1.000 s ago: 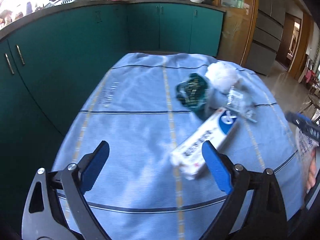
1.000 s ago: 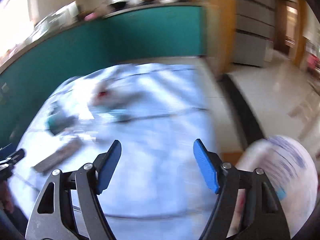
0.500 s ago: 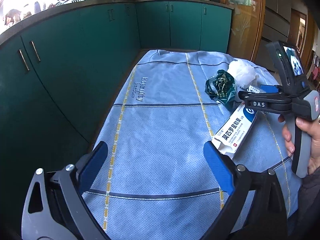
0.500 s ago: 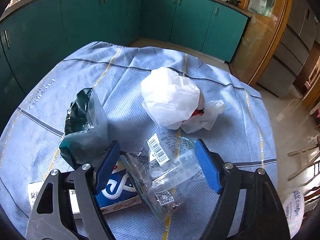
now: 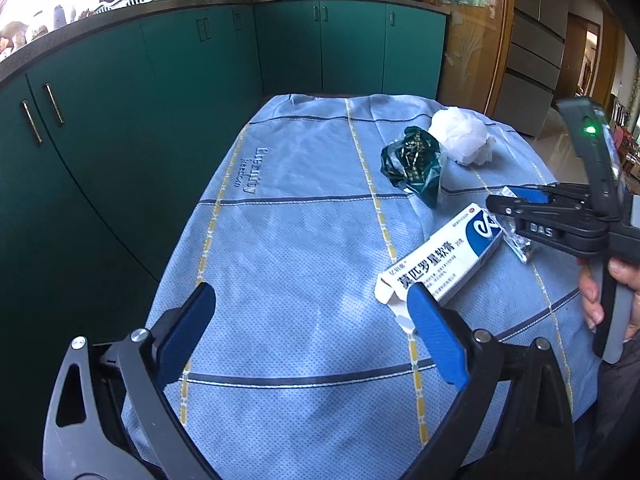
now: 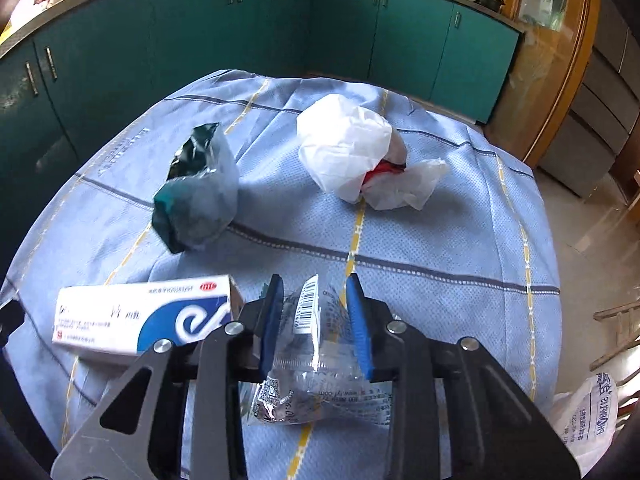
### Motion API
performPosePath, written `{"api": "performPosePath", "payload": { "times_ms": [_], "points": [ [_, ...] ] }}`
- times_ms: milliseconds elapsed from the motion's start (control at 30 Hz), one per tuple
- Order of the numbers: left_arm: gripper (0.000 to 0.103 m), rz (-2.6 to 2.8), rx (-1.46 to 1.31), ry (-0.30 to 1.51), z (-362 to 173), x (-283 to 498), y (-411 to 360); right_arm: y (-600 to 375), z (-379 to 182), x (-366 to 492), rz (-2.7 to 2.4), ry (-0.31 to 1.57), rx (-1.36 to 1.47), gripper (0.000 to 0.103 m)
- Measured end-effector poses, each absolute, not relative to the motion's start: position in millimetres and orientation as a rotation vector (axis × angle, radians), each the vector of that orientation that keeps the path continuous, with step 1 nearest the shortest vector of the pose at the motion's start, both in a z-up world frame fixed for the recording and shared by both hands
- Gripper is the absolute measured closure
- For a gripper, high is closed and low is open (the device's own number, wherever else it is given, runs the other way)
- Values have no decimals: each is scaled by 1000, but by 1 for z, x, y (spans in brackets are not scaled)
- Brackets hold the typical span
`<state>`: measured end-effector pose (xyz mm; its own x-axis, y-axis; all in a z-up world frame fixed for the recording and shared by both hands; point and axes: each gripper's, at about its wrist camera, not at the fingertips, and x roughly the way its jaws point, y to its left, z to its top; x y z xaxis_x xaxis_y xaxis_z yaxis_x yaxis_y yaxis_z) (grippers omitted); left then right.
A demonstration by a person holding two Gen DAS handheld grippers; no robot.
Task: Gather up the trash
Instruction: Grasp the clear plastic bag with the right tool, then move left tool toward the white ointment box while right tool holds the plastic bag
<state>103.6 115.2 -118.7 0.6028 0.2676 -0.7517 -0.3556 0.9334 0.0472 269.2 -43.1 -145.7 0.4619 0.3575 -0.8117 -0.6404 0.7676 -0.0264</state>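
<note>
Now right tongs (image 6: pixel 314 312) pinching clear wrapper (image 6: pixel 316 364), left tongs (image 5: pixel 310 316) spread above bare cloth (image 5: pixel 288 240).

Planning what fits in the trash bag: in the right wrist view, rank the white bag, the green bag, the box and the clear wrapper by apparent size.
1. box and clear wrapper: look largest, but both are nearest, so unsure.
2. white bag and green bag: alike, farther back.
</note>
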Motion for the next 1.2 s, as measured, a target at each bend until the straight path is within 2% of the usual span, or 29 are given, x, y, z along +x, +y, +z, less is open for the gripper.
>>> {"api": "performPosePath", "payload": {
  "times_ms": [433, 567, 667, 800, 1200],
  "points": [
    [7, 332, -125, 851, -122, 101, 114, -99, -132, 239, 701, 874, -339, 70],
    [7, 328, -116, 850, -121, 98, 113, -100, -130, 236, 709, 860, -328, 60],
    [7, 325, -118, 853, -121, 97, 112, -101, -128, 236, 685, 843, -310, 39],
    [7, 324, -117, 859, -123, 96, 110, -101, -129, 239, 662, 848, -278, 30],
    [6, 322, -117, 865, -123, 92, 105, -77, -154, 238, 589, 875, -388, 27]
  ]
}}
